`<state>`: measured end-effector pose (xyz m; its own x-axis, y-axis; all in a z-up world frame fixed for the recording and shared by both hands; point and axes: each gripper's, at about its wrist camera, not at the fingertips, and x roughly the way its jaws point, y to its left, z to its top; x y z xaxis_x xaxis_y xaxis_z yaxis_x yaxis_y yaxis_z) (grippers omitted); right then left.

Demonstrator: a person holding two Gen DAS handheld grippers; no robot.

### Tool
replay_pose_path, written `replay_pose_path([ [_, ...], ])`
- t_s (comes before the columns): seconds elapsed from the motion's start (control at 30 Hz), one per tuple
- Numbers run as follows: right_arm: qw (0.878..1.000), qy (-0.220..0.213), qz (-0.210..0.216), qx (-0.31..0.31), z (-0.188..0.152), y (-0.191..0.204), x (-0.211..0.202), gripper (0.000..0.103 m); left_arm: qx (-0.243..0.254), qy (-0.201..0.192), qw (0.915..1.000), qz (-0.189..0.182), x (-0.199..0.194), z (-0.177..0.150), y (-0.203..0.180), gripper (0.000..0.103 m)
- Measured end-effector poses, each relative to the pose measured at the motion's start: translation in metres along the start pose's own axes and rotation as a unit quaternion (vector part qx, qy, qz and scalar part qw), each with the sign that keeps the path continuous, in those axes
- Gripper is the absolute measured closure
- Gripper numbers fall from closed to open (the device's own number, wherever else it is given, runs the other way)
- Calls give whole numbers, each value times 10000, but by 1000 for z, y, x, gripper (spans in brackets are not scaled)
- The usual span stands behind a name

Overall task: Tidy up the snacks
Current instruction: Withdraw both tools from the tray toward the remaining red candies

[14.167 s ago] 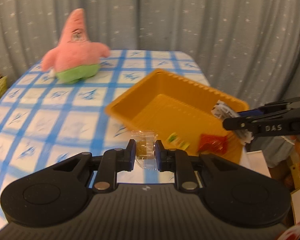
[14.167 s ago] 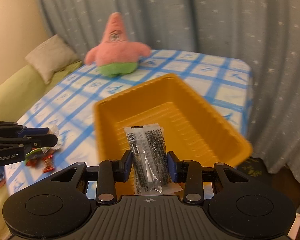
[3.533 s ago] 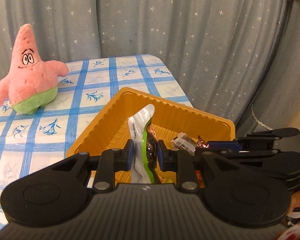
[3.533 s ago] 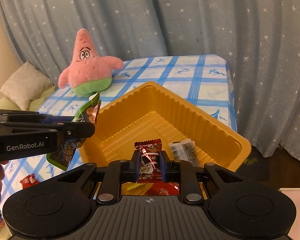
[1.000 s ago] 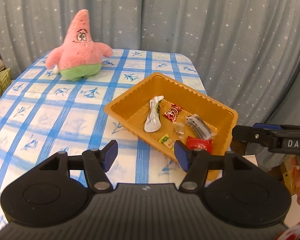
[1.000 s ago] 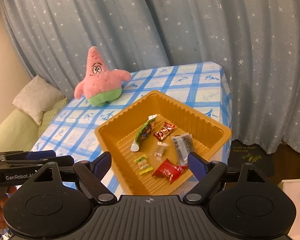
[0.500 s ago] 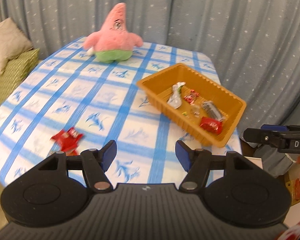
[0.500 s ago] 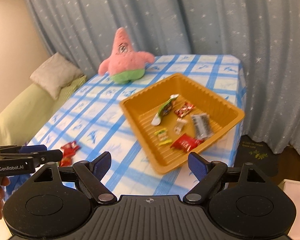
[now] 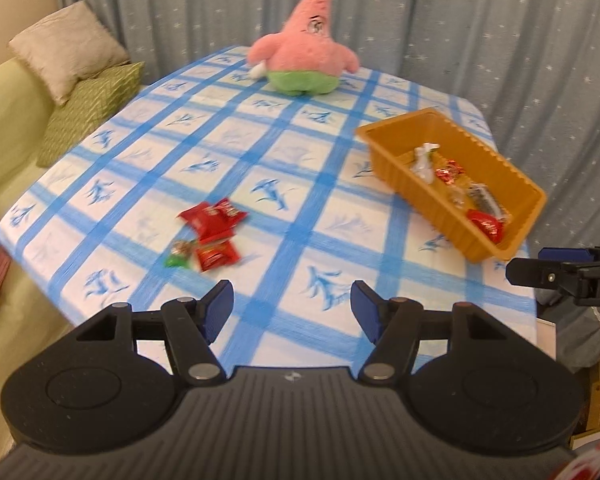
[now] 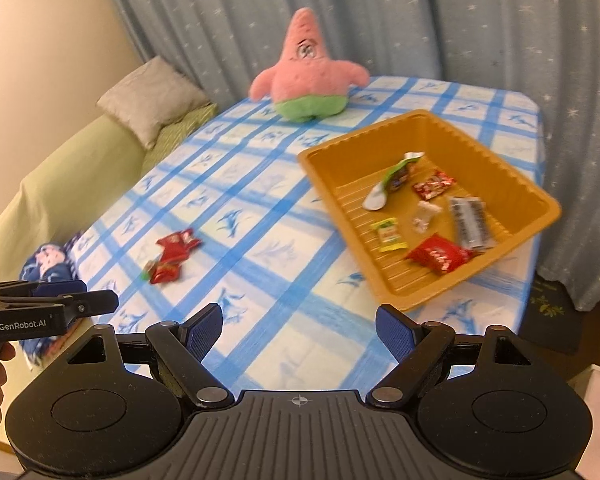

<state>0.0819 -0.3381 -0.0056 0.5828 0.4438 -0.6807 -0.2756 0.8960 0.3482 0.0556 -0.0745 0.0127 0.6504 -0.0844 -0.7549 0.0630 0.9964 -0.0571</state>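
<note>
An orange tray point(image 9: 384, 145) point(image 10: 540, 216) stands near the table's right corner with several snack packets in it: a green-white pouch point(image 10: 396, 180), a red wrapper point(image 10: 440, 254), a dark bar point(image 10: 470, 222). Loose on the blue-checked cloth lie red snack packets point(image 9: 214, 220) point(image 10: 176, 246) and a small green-red candy point(image 9: 179, 258). My left gripper point(image 9: 292, 312) is open and empty above the table's near edge, short of the loose packets. My right gripper point(image 10: 299, 334) is open and empty, in front of the tray.
A pink star plush point(image 9: 304, 58) point(image 10: 306, 74) sits at the table's far side. A green sofa with cushions point(image 9: 76, 64) point(image 10: 152, 94) runs along the left. A blue patterned bag point(image 10: 48, 264) lies at the table's left edge. Starry curtains hang behind.
Both views have swung left and pulled back. The loose red packets have come into plain sight before the left gripper. The tray has slid toward the right in both views. Both grippers stay open.
</note>
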Motion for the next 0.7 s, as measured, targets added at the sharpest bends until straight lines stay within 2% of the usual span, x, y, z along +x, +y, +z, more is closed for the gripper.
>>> replay_pose_path([
  [0.27, 9993, 203, 245, -211, 3, 21, 27, 19, -224, 102, 9993, 268, 5, -9, 28, 40],
  [0.7, 9974, 419, 406, -427, 16, 46, 73, 20, -352, 210, 9976, 555, 22, -9, 67, 44],
])
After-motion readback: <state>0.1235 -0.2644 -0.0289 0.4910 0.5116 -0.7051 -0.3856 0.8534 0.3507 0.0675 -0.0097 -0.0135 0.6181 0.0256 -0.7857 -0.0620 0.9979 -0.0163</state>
